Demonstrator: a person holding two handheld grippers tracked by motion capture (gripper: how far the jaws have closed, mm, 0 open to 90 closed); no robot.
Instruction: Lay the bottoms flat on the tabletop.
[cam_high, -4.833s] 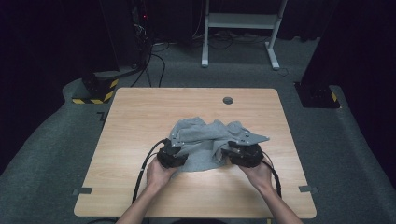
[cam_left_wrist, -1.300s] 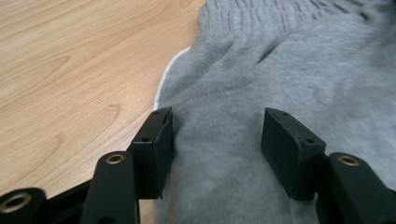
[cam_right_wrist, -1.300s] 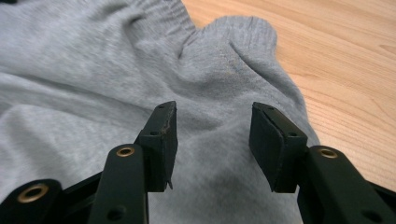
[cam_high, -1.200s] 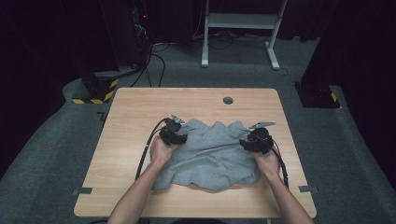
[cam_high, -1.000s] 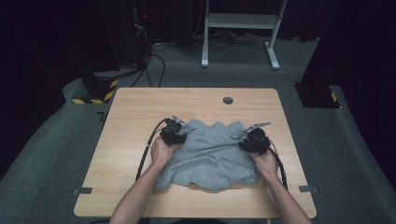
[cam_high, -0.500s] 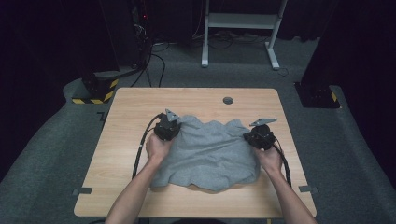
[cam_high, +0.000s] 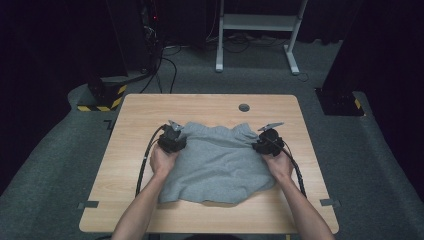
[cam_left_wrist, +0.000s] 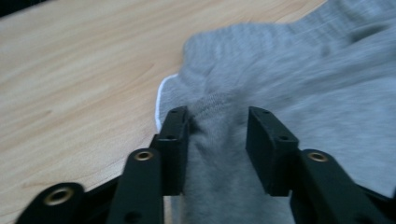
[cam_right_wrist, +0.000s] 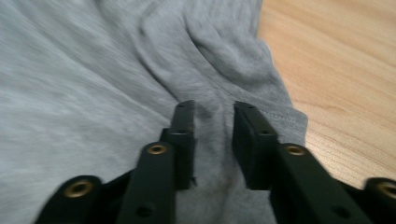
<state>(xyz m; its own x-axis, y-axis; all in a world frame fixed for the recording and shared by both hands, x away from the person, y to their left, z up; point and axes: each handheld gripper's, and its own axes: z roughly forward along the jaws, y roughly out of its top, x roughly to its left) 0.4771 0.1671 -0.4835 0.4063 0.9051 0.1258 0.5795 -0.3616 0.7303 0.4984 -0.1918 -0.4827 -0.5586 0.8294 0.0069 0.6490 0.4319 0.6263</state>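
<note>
Here, nearest me, the grey garment (cam_high: 217, 162) lies spread over the middle of the table (cam_high: 130, 130), its hem reaching toward the near edge, slightly rumpled there. My left gripper (cam_high: 172, 139) sits on the garment's left far corner; in the left gripper view (cam_left_wrist: 217, 140) the jaws stand partly apart with a ridge of fabric bunched between them, though whether they pinch it firmly I cannot tell. My right gripper (cam_high: 267, 141) mirrors this at the right far corner; the right gripper view (cam_right_wrist: 212, 140) has the jaws narrowly parted around a fold. Holding both far corners, I judge, keeps the cloth taut for flattening or folding. Farther off, a small round grommet (cam_high: 244, 107) sits near the far edge.
</note>
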